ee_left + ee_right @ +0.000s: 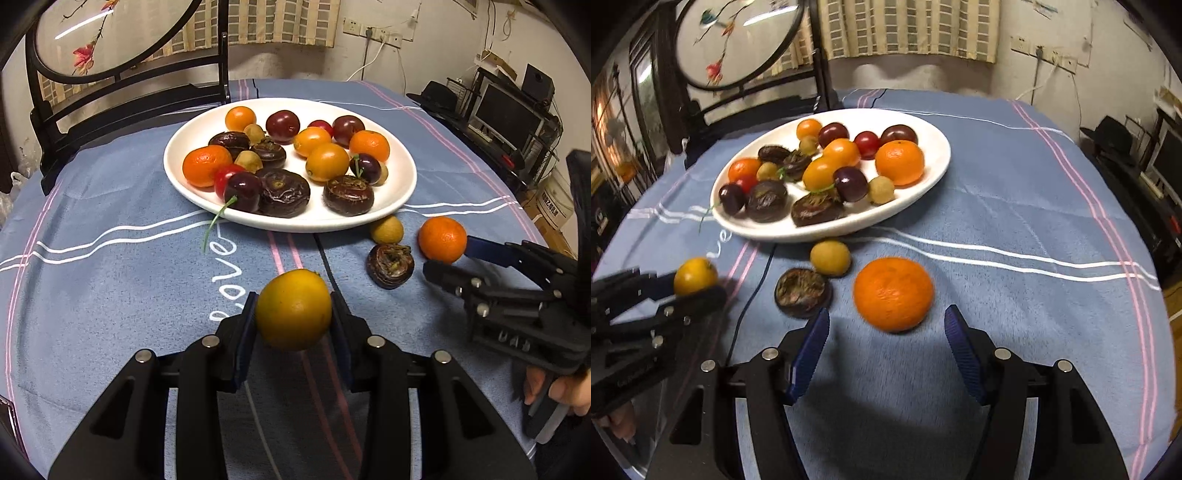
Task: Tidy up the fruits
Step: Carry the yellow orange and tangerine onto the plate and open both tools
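Observation:
My left gripper (pixel 294 308) is shut on a yellow-orange fruit (pixel 293 309), held just above the blue cloth in front of the white plate (pixel 177 170). That same fruit (pixel 695 275) and left gripper (pixel 696 286) show at the left of the right wrist view. My right gripper (pixel 886 323) stands open, its blue pads just short of a mandarin (pixel 894 293) that lies on the cloth. From the left wrist view the right gripper (pixel 445 254) sits against that mandarin (pixel 442 239). A dark water chestnut (pixel 802 292) and a small tan fruit (pixel 830 257) lie loose beside it.
The plate (pixel 923 184) holds several mandarins, yellow fruits, dark cherries and water chestnuts. A black chair frame (pixel 110 99) stands behind the table at the left. A desk with a monitor (pixel 509 118) is off the right edge. A person's hand (pixel 565 387) holds the right gripper.

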`<state>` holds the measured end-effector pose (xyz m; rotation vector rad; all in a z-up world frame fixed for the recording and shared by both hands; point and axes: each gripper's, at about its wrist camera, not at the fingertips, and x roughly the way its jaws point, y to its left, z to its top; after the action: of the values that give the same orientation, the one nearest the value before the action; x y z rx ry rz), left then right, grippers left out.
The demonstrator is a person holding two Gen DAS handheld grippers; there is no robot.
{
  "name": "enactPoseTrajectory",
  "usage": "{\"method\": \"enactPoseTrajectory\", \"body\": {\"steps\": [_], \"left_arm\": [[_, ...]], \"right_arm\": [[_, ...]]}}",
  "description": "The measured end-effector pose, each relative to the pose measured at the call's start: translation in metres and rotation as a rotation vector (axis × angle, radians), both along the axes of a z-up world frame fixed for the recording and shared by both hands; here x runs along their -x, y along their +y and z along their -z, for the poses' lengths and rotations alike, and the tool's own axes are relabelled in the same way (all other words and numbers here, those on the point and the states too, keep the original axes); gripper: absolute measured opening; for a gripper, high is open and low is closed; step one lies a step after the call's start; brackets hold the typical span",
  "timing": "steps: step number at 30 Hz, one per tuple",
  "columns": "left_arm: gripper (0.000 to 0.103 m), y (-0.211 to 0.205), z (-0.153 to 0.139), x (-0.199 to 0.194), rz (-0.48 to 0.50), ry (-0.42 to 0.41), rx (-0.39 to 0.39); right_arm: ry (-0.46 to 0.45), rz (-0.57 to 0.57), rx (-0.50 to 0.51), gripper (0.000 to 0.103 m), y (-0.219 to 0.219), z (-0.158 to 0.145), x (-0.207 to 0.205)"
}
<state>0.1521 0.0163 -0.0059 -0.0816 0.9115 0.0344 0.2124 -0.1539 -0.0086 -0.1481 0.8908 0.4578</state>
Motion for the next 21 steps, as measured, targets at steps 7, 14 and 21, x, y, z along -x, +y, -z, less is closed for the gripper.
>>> {"method": "enactPoseTrajectory", "body": {"steps": [7,14,21], "left_arm": [[0.037,0.0,-0.002,0.002,0.005,-0.002,-0.001],[0.037,0.002,-0.032,-0.002,0.031,-0.057,-0.018],[0.036,0.019,-0.063,-0.057,-0.035,-0.095,-0.021]], "right_arm": [[0.05,0.055,-0.096,0.042,-0.01,0.001,-0.012],[-0.03,0.072,-0.204,0.042,-0.017,-0.038,0.007],[-0.1,0.038,-0.207,0.042,0.021,-0.068,-0.022]]}}
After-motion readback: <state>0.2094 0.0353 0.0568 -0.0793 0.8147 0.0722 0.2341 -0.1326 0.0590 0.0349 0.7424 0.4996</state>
